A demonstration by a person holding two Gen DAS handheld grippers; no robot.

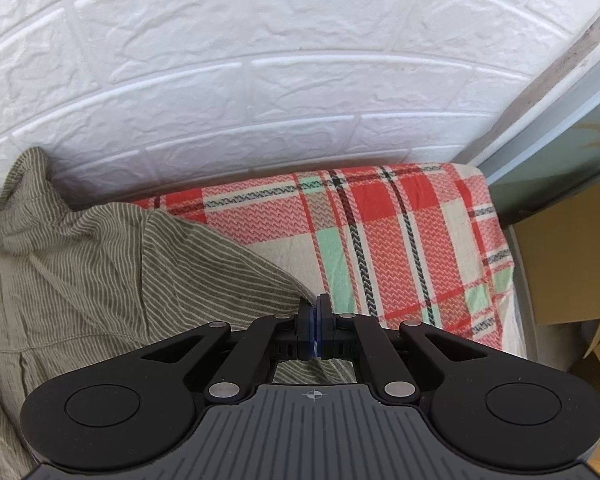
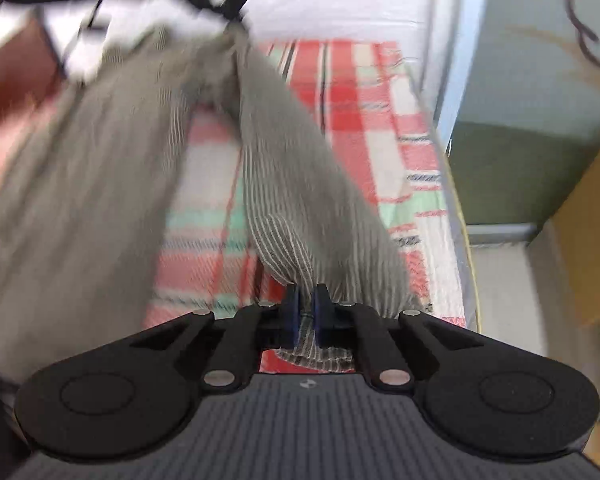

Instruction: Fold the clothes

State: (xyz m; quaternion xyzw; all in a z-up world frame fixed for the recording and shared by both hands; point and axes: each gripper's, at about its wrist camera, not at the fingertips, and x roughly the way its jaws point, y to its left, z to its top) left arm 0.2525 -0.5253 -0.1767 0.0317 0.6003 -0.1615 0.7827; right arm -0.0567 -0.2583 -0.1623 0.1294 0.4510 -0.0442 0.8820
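An olive-grey shirt with thin pale stripes [image 1: 80, 264] lies bunched on the left of a red, white and mint plaid cloth [image 1: 400, 232]. One edge of it runs into my left gripper [image 1: 315, 300], whose pads are shut on the fabric. In the right wrist view the same shirt [image 2: 300, 184] hangs stretched and blurred above the plaid cloth [image 2: 352, 120]. My right gripper [image 2: 307, 292] is shut on a fold of it, and striped fabric shows between and under the pads. The shirt's far end rises to a blurred white and dark shape at the top left.
A white brick-pattern wall [image 1: 260, 60] stands right behind the plaid surface. The surface ends at its right edge, where a pale blue frame [image 1: 548, 128] and cardboard boxes [image 1: 572, 260] stand. The boxes [image 2: 592, 220] also show in the right wrist view.
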